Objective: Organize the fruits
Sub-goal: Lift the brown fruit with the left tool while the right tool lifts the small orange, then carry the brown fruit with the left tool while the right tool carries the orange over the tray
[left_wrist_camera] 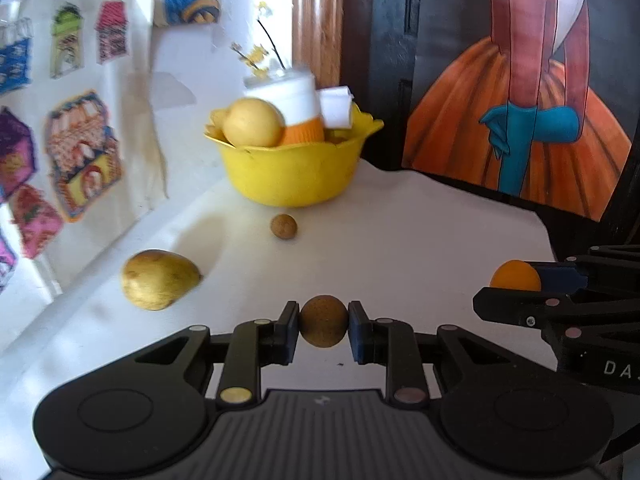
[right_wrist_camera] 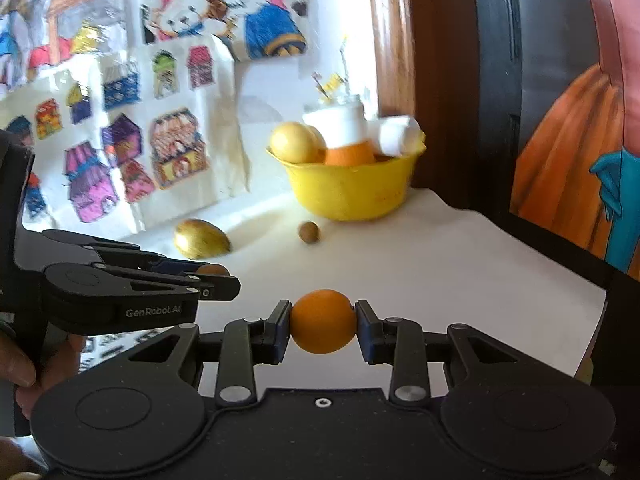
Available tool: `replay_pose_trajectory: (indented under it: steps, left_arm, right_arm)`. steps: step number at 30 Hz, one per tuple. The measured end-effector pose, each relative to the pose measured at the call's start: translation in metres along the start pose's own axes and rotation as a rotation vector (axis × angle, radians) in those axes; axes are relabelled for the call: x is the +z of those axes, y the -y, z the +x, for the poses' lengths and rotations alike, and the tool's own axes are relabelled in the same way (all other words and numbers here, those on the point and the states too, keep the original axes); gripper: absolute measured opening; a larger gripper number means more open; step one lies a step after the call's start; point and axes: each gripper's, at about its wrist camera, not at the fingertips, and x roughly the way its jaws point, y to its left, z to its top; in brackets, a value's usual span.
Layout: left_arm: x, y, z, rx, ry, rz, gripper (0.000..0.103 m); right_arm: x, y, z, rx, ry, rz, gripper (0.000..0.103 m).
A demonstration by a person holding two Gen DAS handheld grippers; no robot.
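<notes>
My left gripper is shut on a small brown round fruit above the white table. My right gripper is shut on an orange fruit; it also shows at the right of the left wrist view. A yellow bowl stands at the back, holding a yellow round fruit, an orange-and-white cup and white paper. A yellow-green pear-like fruit lies at the left. A second small brown fruit lies in front of the bowl.
A wall with coloured stickers runs along the left. A painted panel with an orange skirt leans at the back right. The white table's edge falls away on the right.
</notes>
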Motion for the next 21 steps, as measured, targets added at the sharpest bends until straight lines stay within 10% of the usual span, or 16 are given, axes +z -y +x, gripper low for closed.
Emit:
replay_pose_trajectory:
  steps: [21]
  left_arm:
    - [-0.020, 0.003, -0.154, 0.030, 0.139, -0.043, 0.028]
  right_arm:
    - [0.015, -0.083, -0.135, 0.036, 0.130, -0.068, 0.036]
